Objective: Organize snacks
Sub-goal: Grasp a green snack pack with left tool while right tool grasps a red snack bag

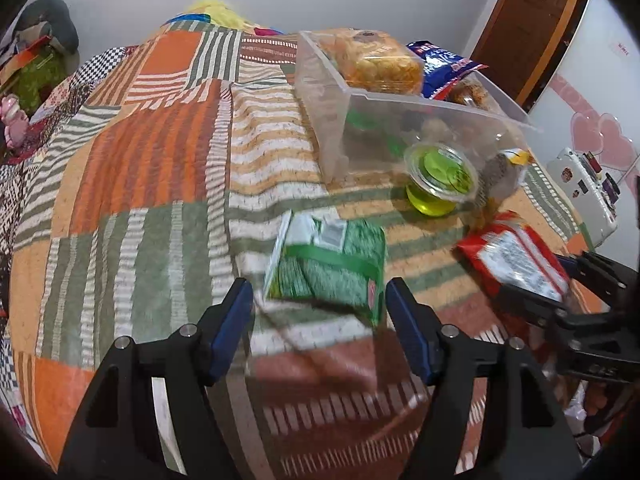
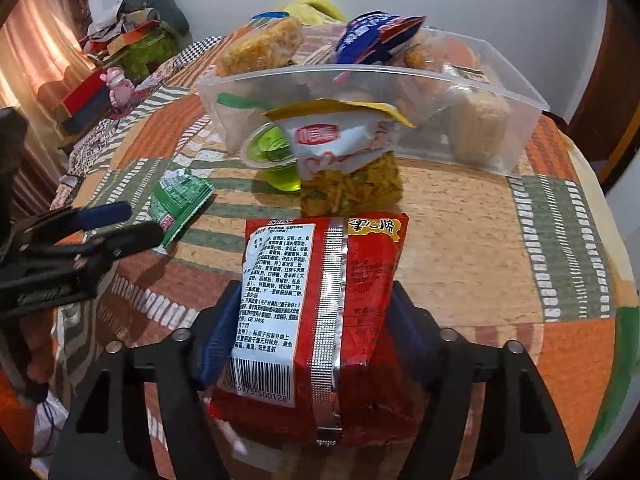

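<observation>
A green snack packet [image 1: 328, 264] lies flat on the patchwork quilt [image 1: 152, 168]. My left gripper [image 1: 318, 292] stands open around its near end, with both blue pads a little off the packet's edges. My right gripper [image 2: 316, 300] is shut on a red snack packet [image 2: 320, 280], which shows its printed back and silver seam. In the left wrist view the red packet [image 1: 516, 260] and the right gripper [image 1: 548, 280] are at the right. In the right wrist view the left gripper [image 2: 140, 222] is beside the green packet [image 2: 176, 200].
A clear plastic bin [image 2: 500, 92] behind holds several snacks, among them an orange block [image 1: 380, 64] and a blue packet [image 2: 376, 36]. A green jelly cup [image 2: 276, 156] and a white and yellow packet [image 2: 344, 160] stand before it. Clutter [image 2: 132, 40] lines the far left.
</observation>
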Motion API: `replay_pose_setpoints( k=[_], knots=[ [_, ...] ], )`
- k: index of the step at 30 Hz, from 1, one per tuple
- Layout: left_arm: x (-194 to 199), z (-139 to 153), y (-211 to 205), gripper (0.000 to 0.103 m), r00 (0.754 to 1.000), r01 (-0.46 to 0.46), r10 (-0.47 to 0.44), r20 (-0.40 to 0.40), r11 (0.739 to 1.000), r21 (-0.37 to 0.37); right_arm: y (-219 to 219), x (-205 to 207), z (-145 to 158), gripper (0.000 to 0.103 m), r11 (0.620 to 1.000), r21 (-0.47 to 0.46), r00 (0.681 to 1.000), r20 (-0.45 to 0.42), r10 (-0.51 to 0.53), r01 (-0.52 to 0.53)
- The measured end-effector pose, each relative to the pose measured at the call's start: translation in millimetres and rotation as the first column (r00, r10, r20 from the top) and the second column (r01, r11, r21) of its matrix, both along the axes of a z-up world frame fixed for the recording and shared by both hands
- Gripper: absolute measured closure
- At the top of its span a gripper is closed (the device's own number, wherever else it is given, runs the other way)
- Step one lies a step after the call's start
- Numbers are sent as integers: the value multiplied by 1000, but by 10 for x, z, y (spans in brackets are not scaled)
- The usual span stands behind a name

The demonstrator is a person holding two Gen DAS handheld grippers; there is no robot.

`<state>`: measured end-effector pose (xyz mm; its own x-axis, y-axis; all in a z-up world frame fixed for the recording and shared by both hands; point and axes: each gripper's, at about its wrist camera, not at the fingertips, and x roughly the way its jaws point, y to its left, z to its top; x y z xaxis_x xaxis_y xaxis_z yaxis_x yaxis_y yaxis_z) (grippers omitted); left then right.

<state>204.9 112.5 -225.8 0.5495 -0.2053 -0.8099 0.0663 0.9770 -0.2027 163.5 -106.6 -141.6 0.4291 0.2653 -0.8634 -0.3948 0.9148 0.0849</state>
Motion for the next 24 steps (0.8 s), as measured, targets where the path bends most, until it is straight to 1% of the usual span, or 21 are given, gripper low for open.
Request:
replay_pose_setpoints(
  k=[5,10,12,14,16,20,24],
  knots=[
    [174,-69,12,32,1000,12,-12,-3,1000,-15,-206,-13,34,39,999,24,999,5,-45,45],
    [250,-149,-40,32,1000,25,-25,-10,1000,-19,-416,-10,100,39,994,34,994,18,-106,105],
    [241,-160,-65,37,1000,23,-23,1,1000,-18,-498,2,127,39,991,37,991,26,-132,131],
    [223,-139,-84,47,1000,29,-29,7,999,-20,-554,19,150,39,987,43,988,33,-154,152],
    [203,-108,-104,52,999,31,-31,11,999,-9,-609,18,179,39,984,56,984,42,-172,170],
    [142,-13,-153,55,999,33,-33,20,999,15,-684,10,258,39,980,78,980,64,-189,184],
    [103,220,-189,55,997,27,-29,71,999,28,-751,34,369,39,977,101,976,98,-195,185]
  ],
)
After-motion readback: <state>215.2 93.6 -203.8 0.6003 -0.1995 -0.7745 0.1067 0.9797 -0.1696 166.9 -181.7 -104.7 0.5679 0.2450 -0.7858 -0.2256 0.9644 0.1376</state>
